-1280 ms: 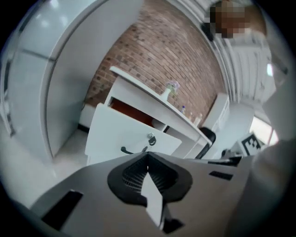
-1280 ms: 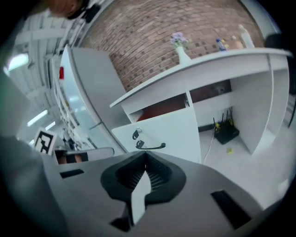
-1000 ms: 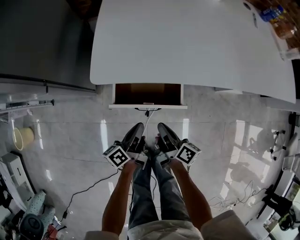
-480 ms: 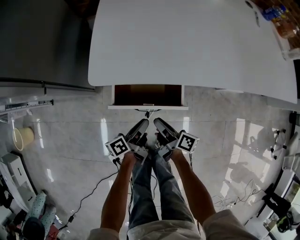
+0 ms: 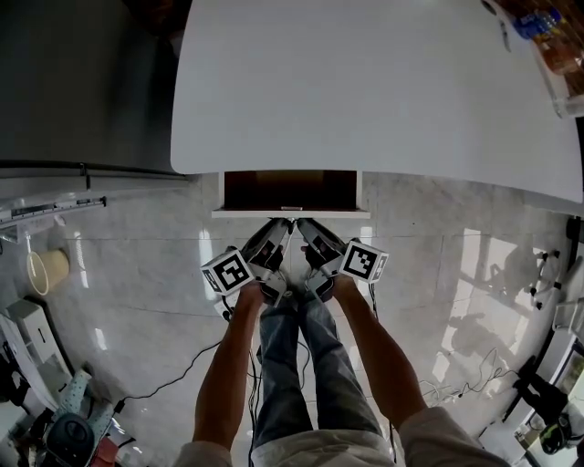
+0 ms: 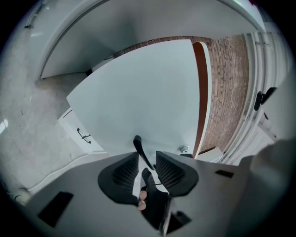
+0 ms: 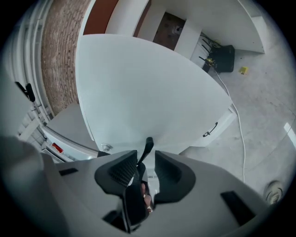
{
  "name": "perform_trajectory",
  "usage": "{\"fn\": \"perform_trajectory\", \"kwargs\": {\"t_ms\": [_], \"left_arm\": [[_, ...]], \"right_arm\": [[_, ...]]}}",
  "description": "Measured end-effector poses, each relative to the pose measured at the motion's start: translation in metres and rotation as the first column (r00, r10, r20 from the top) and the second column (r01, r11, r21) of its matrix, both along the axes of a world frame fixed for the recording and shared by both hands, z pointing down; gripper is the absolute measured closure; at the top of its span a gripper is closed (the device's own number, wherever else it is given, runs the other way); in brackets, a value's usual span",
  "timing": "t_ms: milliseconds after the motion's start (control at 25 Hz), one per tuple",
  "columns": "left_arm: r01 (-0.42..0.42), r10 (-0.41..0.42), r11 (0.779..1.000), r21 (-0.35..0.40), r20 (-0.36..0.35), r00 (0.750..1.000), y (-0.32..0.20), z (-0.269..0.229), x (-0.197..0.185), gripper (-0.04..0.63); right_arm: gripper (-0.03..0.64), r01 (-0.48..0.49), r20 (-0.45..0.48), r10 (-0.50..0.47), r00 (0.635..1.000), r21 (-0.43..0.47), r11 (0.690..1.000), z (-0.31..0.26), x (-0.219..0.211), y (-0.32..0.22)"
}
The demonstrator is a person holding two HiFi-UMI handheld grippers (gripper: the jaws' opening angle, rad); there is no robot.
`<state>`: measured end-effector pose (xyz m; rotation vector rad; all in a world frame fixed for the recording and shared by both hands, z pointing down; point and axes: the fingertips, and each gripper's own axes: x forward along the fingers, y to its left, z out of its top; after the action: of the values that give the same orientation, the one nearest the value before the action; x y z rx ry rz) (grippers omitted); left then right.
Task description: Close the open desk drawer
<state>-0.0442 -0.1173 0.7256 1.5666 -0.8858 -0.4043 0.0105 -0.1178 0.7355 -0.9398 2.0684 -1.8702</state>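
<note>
White desk top (image 5: 365, 82) is cut off by the top and right picture edges. It covers most of the open brown-lined drawer (image 5: 290, 190); only a front strip shows.

At the desk's far right corner, blue-capped bottle (image 5: 527, 22) and brownish packets (image 5: 561, 59) are too small to tell, and the packets are clipped by the edge.

In the head view, left gripper (image 5: 279, 230) and right gripper (image 5: 307, 228) overlap the middle of the white drawer front (image 5: 237, 212); contact can't be told.

In the gripper views, a thin black bar (image 6: 138, 144) (image 7: 148, 146) stands between each pair of jaws, its lower end hidden behind the pads. Left jaws have just been opening, right jaws closing a bit.

Far ends of the jeans-clad legs (image 5: 292, 365) are hidden under the grippers.
</note>
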Motion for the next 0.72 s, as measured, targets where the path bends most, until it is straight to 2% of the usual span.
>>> {"fn": "perform_trajectory", "kwargs": {"t_ms": [120,240,720], "left_arm": [[0.004,-0.004,1.0,-0.009,0.012,1.0,-0.0037,0.0031,-0.0026,0.469],[0.008,-0.008,1.0,-0.02,0.028,1.0,-0.0042,0.0052,-0.0049,0.511],[-0.024,0.025,1.0,-0.012,0.068,0.997,-0.0076,0.0029,-0.0033,0.514]], "right_arm": [[0.531,0.002,-0.018,-0.002,1.0,0.007,1.0,0.0,-0.0005,-0.0039],[0.538,0.004,-0.018,-0.004,1.0,0.009,1.0,-0.0018,-0.0013,-0.0042],[0.541,0.011,-0.076,-0.009,0.997,0.026,1.0,-0.0045,0.0006,-0.0073]]}}
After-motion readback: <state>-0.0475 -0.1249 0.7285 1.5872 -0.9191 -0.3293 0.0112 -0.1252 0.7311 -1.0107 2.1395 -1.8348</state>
